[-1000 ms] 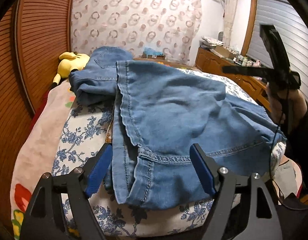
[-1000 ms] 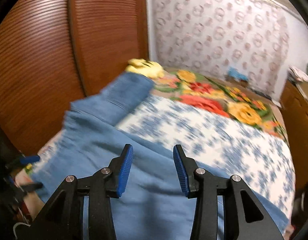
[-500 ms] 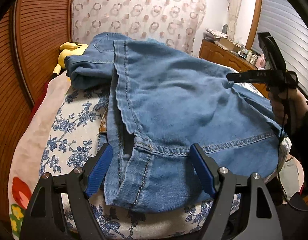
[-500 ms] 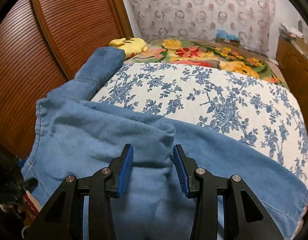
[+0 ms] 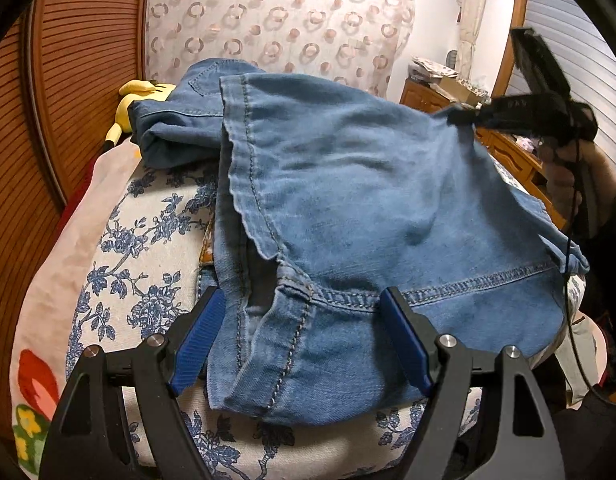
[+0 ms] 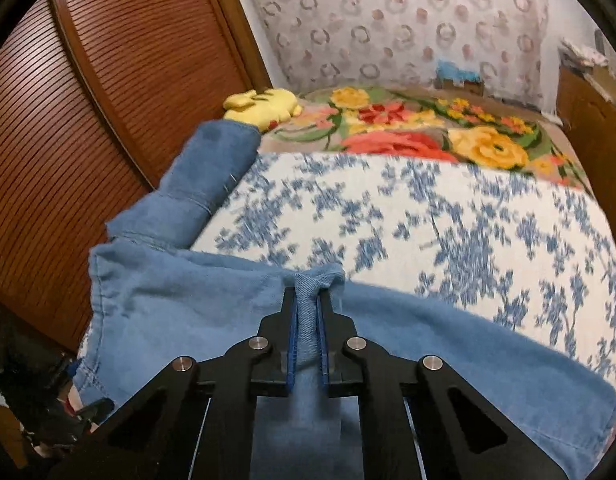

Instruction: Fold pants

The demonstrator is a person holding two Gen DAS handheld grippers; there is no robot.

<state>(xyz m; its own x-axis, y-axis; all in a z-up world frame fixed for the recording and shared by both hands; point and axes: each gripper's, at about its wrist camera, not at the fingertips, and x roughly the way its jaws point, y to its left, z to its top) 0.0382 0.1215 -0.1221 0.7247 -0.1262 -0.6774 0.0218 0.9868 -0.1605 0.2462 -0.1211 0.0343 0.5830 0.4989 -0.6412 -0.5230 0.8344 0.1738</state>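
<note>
Blue denim pants (image 5: 348,208) lie bunched on the bed, the waist end nearest the left wrist camera and the legs heaped at the far left. My left gripper (image 5: 303,332) is open, its blue pads on either side of the waistband seam. My right gripper (image 6: 308,312) is shut on a pinched fold of the pants (image 6: 179,312) and lifts it off the bed. It also shows in the left wrist view (image 5: 464,116), holding the cloth up at the right.
The bed has a blue-flowered white cover (image 6: 448,216) and a bright floral blanket (image 6: 428,128) beyond. A yellow plush toy (image 6: 263,104) lies by the wooden slatted wardrobe (image 6: 107,100). A wooden dresser (image 5: 508,144) stands right of the bed.
My right gripper has closed on a fold of the pants and raised it. The left gripper has stayed open at the waistband, drawing slightly closer.
</note>
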